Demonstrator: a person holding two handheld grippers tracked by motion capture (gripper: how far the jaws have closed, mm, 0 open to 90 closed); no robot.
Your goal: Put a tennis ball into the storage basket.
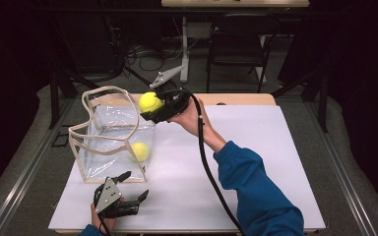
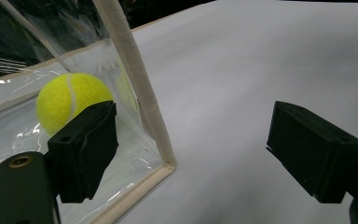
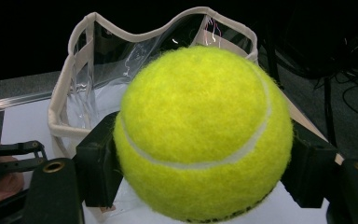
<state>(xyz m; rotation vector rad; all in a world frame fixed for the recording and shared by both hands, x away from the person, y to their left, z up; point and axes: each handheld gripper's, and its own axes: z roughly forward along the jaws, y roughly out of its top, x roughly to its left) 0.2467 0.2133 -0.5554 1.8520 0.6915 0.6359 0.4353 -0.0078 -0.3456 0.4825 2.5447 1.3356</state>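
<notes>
Right gripper view: the right hand-held gripper [image 3: 200, 172] is clamped across a light, springy, fuzzy ball [image 3: 203, 133] above the clear bag [image 3: 79, 84] (mid-sides grip best). Left hand-held gripper [image 2: 205, 158] is apart, on the surface [image 2: 261, 56].

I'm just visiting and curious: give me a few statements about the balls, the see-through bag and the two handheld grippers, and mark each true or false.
1. The right gripper holds a tennis ball at the clear bag's rim. True.
2. The bag holds no ball. False: a second ball lies inside.
3. The left gripper pinches the bag's edge. False: its jaws stand open near the bag's corner, gripping nothing.
4. The bag stands on a white sheet. True.
</notes>
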